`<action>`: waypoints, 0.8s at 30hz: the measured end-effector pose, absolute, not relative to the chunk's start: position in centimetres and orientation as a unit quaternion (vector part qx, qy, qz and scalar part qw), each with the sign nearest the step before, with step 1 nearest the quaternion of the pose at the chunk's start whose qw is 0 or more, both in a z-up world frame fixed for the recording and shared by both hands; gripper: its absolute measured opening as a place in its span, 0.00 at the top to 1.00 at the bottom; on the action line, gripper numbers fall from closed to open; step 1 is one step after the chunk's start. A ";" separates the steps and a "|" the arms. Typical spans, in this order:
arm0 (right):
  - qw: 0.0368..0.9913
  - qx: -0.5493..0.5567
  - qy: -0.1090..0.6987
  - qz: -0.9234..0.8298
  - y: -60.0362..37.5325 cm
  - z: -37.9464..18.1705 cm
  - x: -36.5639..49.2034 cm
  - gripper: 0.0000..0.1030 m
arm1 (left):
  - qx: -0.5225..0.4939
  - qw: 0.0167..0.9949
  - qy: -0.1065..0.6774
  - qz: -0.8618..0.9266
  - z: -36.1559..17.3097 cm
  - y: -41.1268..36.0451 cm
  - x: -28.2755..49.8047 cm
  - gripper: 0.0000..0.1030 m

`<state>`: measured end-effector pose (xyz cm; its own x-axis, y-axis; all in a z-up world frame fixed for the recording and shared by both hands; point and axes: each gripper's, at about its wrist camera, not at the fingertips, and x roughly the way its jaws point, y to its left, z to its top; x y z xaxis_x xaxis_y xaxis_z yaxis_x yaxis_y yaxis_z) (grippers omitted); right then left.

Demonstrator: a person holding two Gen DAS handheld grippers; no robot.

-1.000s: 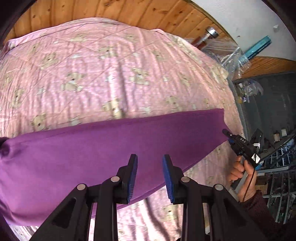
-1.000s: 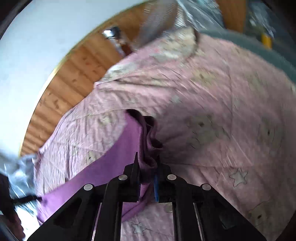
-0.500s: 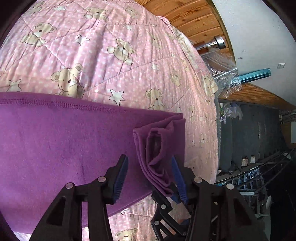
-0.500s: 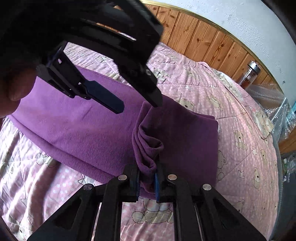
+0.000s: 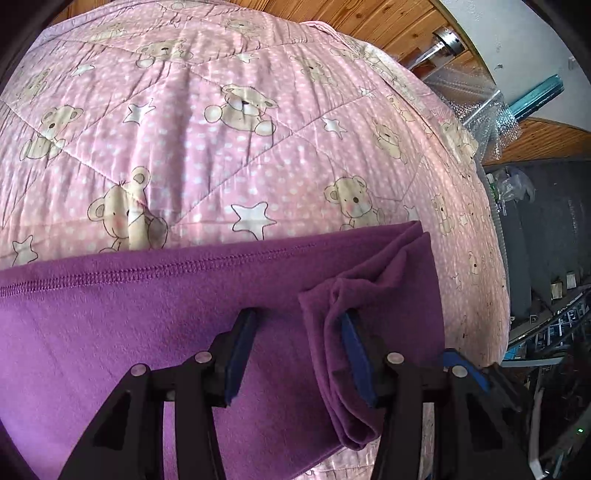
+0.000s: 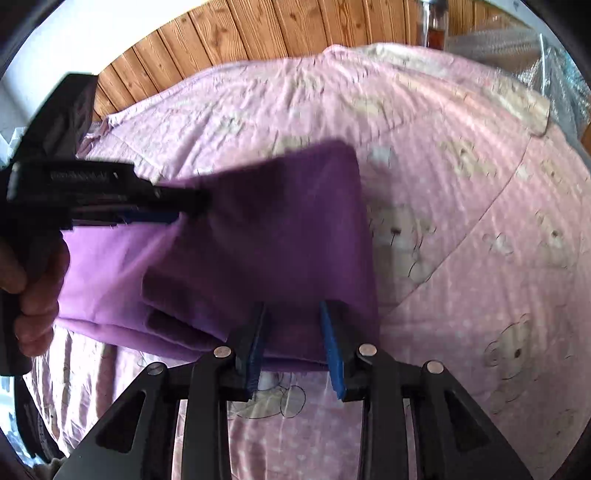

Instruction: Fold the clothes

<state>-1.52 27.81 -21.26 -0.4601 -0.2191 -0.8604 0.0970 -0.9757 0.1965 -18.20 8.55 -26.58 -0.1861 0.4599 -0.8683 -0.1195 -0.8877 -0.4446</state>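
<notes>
A purple garment (image 5: 147, 332) lies across the pink teddy-bear quilt (image 5: 240, 147), its right end folded back over itself. My left gripper (image 5: 297, 350) is open just above the cloth. A loose fold of the garment drapes over its right finger (image 5: 356, 354). In the right wrist view the folded purple garment (image 6: 266, 236) lies flat, and my right gripper (image 6: 293, 343) stands open at its near edge, holding nothing. The left gripper (image 6: 188, 206), held by a hand (image 6: 29, 280), touches the cloth's left part.
The quilt (image 6: 461, 221) covers the whole bed. Wooden panelling (image 6: 229, 33) runs behind it. A bottle (image 5: 445, 37) and bubble wrap (image 5: 480, 107) sit at the far right corner. Dark steps and clutter (image 5: 554, 240) lie beyond the bed's right edge.
My right gripper has opened and let go of the bunched purple end, which now lies folded on the garment. The left gripper has stayed open, now with the fold over its right finger.
</notes>
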 end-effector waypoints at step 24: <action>0.185 0.323 0.254 -0.893 9.0 -12.2 2.2 0.90 | -0.639 0.309 -0.113 0.695 -16.5 9.3 -18.4 0.49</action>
<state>2.16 8.98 -12.16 -0.7223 -0.1668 -0.6711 0.4949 -0.8025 -0.3332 -18.37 9.35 -16.52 0.0073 0.5748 -0.8182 -0.2852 -0.7831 -0.5527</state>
